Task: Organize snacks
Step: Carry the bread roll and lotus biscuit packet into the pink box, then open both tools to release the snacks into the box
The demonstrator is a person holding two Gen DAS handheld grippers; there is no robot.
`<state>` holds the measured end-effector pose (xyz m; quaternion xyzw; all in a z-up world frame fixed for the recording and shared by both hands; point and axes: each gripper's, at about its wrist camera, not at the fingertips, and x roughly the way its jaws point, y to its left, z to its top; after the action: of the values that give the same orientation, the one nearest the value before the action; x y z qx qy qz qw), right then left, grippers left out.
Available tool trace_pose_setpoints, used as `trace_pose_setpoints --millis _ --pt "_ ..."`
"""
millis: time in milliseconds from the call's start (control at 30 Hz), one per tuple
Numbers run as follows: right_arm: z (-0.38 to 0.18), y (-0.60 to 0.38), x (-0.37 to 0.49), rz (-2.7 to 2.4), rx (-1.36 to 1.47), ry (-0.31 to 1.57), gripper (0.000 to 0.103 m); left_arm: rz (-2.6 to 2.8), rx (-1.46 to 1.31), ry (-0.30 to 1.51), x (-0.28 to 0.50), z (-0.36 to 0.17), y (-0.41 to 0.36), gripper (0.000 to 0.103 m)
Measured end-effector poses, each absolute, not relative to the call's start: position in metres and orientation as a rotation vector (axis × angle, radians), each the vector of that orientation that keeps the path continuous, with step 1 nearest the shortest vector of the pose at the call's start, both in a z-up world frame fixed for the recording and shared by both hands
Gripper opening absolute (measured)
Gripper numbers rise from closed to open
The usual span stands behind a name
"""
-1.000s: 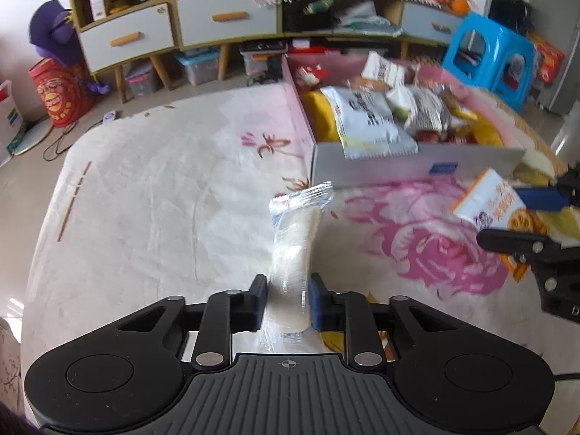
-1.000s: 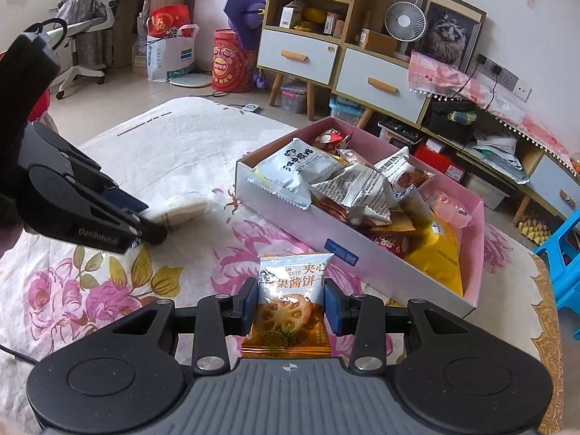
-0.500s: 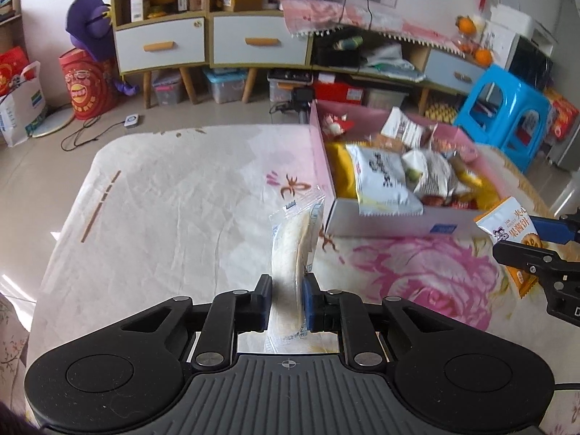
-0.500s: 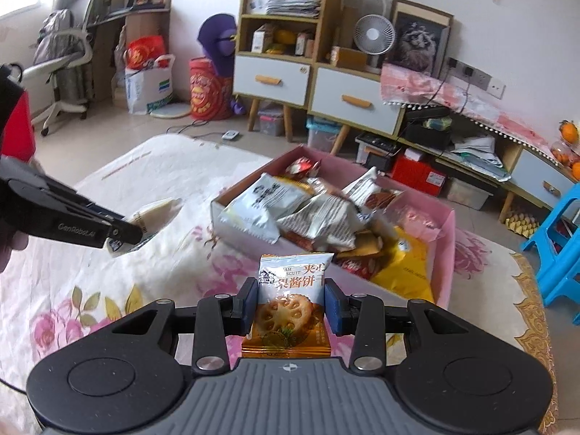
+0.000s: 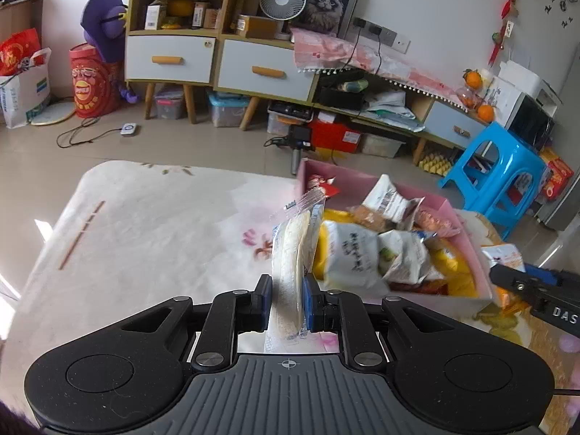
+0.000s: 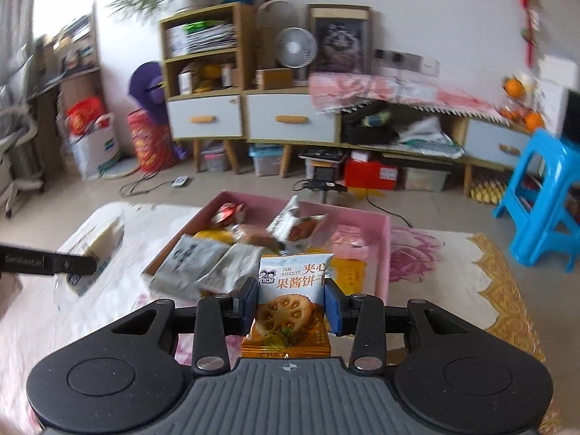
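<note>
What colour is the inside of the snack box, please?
Pink; the box shows it best in the right wrist view.

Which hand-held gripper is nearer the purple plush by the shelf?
Left. The left hand-held gripper, holding a clear-wrapped pastry, is on the purple plush's side; the right hand-held gripper is over the pink box.

Snack packets (image 5: pixel 348 253) heap the pink box (image 5: pixel 467 239) near its front wall; the floral cloth (image 5: pixel 152 232) stretches bare toward its left edge.
</note>
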<state>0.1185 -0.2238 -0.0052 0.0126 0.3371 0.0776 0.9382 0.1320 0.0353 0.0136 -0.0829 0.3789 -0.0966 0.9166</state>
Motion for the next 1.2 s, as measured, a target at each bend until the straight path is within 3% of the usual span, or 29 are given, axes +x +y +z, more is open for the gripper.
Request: trace_pose_setpoints --millis 333,900,1033,1133,1200 --pt "-0.021 -0.248 0.145 0.046 0.227 0.713 0.030 -0.201 -0.237 0.764 0.165 0.009 0.000 0.015" --pt "-0.042 -0.259 0.165 0.037 0.411 0.706 0.031 -0.242 -0.101 0.730 0.233 -0.002 -0.052 0.015" --pt "-0.041 -0.259 0.166 0.045 0.420 0.686 0.034 -0.251 -0.121 0.722 0.233 -0.006 -0.053 0.020" --pt "-0.040 -0.261 0.166 0.047 0.445 0.685 0.064 -0.241 -0.135 0.722 0.230 -0.007 -0.051 0.032" --pt "-0.039 -0.262 0.164 0.031 0.443 0.673 0.065 -0.228 -0.134 0.718 0.227 -0.006 -0.049 0.045"
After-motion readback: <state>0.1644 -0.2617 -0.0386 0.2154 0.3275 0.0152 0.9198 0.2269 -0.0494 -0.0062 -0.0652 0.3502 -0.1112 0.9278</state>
